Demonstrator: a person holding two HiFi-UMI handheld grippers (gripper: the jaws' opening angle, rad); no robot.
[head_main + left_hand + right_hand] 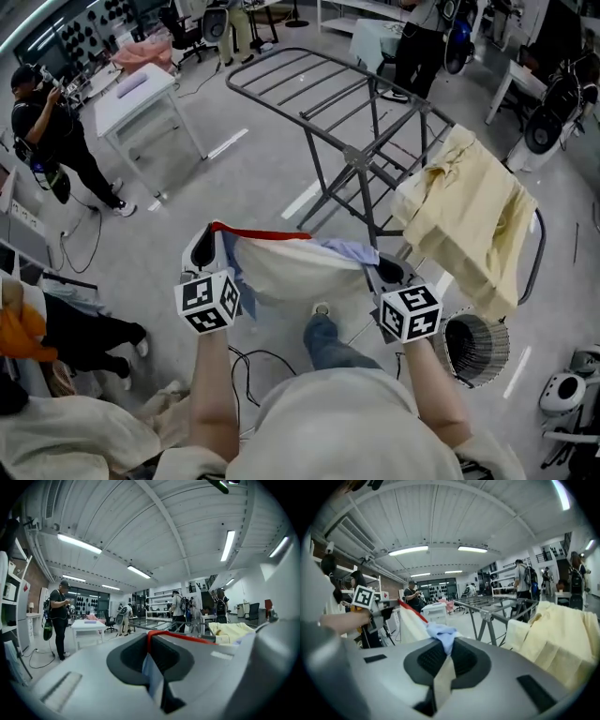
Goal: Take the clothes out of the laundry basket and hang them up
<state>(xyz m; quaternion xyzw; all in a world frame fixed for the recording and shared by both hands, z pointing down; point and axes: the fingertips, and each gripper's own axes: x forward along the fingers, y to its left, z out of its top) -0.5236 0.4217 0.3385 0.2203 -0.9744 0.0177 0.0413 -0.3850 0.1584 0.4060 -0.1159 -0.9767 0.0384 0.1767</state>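
A cream garment (300, 267) with a red hem (262, 232) and a pale blue part hangs stretched between both grippers in the head view. My left gripper (204, 248) is shut on its left corner, and my right gripper (389, 272) is shut on its right corner. In the left gripper view the jaws (151, 656) pinch blue cloth, with the red hem (187, 638) running off to the right. The right gripper (445, 660) pinches the blue fabric (440, 632) and cream cloth. A grey drying rack (319, 89) stands just beyond. The white laundry basket (475, 349) sits at the lower right.
A yellow garment (473, 216) is draped over the rack's right wing. A white table (141, 98) stands at the far left, with a person in black (56, 141) beside it. Cables lie on the floor near my feet. Fans (544, 127) stand at the right.
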